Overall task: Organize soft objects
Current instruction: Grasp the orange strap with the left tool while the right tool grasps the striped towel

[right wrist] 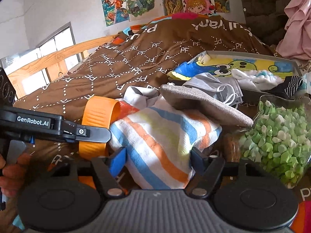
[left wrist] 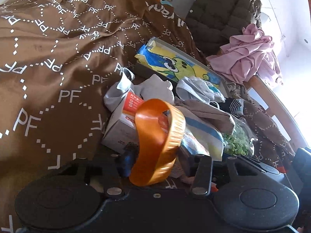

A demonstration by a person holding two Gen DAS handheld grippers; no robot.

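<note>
1. While your left hand-held gripper [left wrist: 155, 155] carries the orange ribbed band [left wrist: 159, 141], its fingers are closed on the band's lower loop, so the ring stands up in front of the lens and blocks part of the pile. From the right wrist view you can see the same band [right wrist: 98, 120] pinched in that gripper's arm at the left.
2. Your right hand-held gripper [right wrist: 155, 155] is wide, its blue pads either side of the striped towel [right wrist: 161, 141]. I cannot tell whether they touch the cloth; no grip shows yet.
3. That towel lies bunched on the brown bed cover [right wrist: 136, 62], with the grey pouch [right wrist: 202, 106] resting on its upper edge. Lifting the towel would likely tip the pouch off, so expect that.
4. Behind sits the grey tray [right wrist: 297, 66], already holding a cartoon cloth [right wrist: 243, 66], a face mask [right wrist: 219, 87], and a striped sock [right wrist: 293, 83]; it looks like the collecting spot for soft items.
5. Just right of the towel stands a clear bag of green pieces [right wrist: 276, 139]. It isn't cloth, so keep clear of it.
</note>
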